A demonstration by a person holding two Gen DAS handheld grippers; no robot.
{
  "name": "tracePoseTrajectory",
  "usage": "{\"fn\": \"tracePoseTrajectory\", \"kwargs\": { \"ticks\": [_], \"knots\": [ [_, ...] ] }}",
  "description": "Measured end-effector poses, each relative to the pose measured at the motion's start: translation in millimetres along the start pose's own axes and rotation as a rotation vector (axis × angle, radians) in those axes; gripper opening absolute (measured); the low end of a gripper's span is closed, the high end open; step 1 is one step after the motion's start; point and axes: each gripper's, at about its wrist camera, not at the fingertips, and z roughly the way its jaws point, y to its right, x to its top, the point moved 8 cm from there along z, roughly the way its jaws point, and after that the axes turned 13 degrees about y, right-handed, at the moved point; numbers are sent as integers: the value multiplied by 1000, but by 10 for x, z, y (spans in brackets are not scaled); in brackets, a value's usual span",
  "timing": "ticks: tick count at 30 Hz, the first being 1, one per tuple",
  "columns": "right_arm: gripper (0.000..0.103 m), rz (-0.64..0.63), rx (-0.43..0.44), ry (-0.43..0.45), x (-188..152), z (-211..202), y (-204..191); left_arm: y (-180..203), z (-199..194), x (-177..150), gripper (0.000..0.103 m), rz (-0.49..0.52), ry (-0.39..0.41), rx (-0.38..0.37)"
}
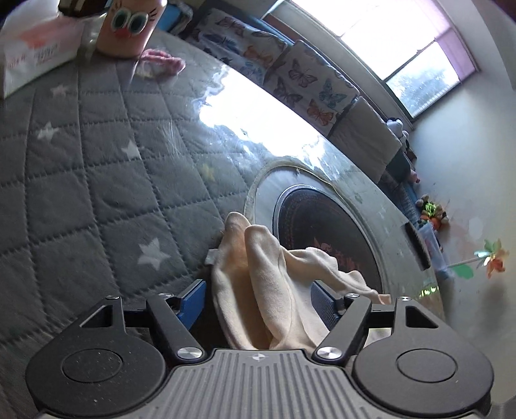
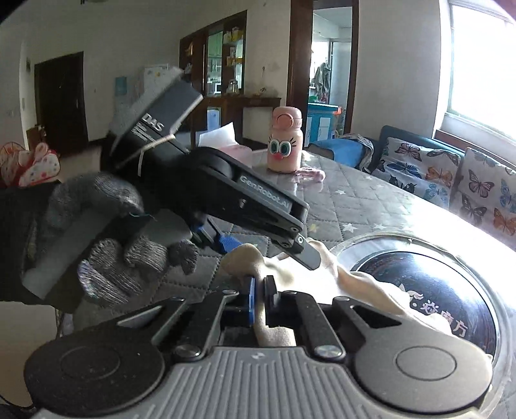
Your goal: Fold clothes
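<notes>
1. The cloth [image 2: 277,335], a cream garment, sits pinched between the closed fingers of the right gripper [image 2: 259,296] at lower centre.
2. The left gripper [image 1: 258,299] stands spread wide, the cloth [image 1: 267,290] bunched loosely between its fingers, not clamped.
3. Folding looks barely begun: the cloth trails crumpled over the quilted table [image 1: 96,180] and a dark round dish [image 2: 435,283].
4. At upper left, a pink bottle [image 1: 132,25] is capped, contents hidden; beside it, a tissue box [image 1: 35,54].
</notes>
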Motion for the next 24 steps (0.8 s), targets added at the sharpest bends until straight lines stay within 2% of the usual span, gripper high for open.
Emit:
{"fn": "tracePoseTrajectory", "kwargs": {
  "ticks": [4,5,8,10,13,16,19,24],
  "knots": [
    [5,4,7,9,1,-65,2,-7,40,-13,50,-60,-19,1],
    [5,4,7,12,-10,-89,-11,-18,44,-17,39,-70,-19,5],
    [5,1,5,17,-24,-93,-10,-80,60,-24,23,-112,-21,18],
    [5,2,7,18,-31,-90,0,-112,59,-31,17,-123,-18,29],
    [11,17,-4,21,-47,-166,46,-123,40,-29,15,-104,-8,37],
    [13,56,-45,23,-72,-288,194,-101,29,-24,14,-77,1,39],
    [17,96,-138,10,-147,-407,489,-77,28,-32,14,-53,7,42],
    [17,199,-327,-43,-413,-587,1161,-68,32,-39,15,-37,13,40]
  ]
}}
